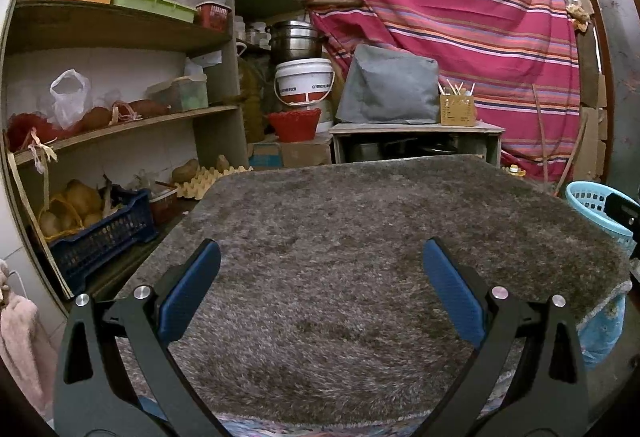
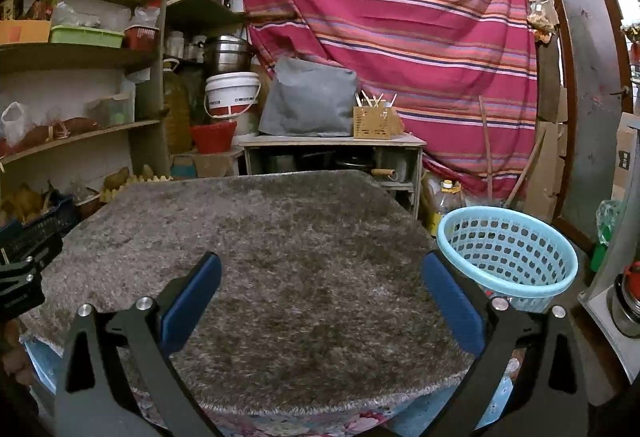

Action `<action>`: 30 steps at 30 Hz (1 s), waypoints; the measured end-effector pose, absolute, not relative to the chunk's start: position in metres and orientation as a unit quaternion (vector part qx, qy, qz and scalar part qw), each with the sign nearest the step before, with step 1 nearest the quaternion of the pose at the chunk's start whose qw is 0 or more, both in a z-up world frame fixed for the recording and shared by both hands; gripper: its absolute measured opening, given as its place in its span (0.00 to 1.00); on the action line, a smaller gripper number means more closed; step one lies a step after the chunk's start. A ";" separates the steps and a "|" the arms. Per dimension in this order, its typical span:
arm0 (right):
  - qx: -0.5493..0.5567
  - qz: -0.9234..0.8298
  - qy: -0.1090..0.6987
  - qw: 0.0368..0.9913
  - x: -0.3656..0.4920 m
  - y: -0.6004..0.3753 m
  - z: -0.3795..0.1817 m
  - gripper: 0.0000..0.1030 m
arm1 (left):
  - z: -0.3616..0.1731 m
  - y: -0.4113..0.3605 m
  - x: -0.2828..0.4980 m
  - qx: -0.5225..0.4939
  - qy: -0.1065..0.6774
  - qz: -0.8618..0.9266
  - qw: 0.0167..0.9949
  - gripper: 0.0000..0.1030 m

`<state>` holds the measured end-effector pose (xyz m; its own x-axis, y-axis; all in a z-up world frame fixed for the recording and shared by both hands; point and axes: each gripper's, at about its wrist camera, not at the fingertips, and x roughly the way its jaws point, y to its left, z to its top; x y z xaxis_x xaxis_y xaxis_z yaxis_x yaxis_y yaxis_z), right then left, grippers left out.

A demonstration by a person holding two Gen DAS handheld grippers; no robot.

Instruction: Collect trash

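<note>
Both grippers, left gripper (image 1: 320, 277) and right gripper (image 2: 320, 281), are hanging released over bare shaggy mat (image 2: 260, 257); I'm seeing no trash, so grip unjudgeable; light basket (image 2: 508, 257) sitting right.

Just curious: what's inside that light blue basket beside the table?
The light blue basket shows only bare perforated walls inside, with something red glimpsed low through the holes. Its bottom is hidden by the near rim.

We count one shaggy grey rug (image 2: 256, 277) beneath our fingers, one blue perforated basket (image 2: 508, 257) right of them, one white bucket (image 2: 232, 93) beyond.
</note>
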<state>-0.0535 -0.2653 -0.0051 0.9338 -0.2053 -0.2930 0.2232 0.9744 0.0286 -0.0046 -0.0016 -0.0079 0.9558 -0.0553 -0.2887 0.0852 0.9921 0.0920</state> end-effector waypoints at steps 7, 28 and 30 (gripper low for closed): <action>0.036 -0.101 0.145 0.984 -0.052 -0.264 -0.001 0.96 | -0.008 0.001 -0.003 0.049 0.151 -0.031 0.987 0.95; 0.046 -0.089 0.148 0.984 -0.048 -0.262 -0.005 0.96 | -0.004 -0.005 -0.002 0.053 0.139 -0.028 0.988 0.95; 0.043 -0.089 0.149 0.984 -0.046 -0.261 -0.005 0.96 | -0.004 -0.006 -0.002 0.054 0.139 -0.028 0.988 0.95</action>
<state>-0.0464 -0.2606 -0.0053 0.9397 -0.1620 -0.3012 0.1875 0.9806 0.0574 -0.0021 -0.0059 -0.0036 0.9598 -0.0411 -0.2776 0.0710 0.9926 0.0986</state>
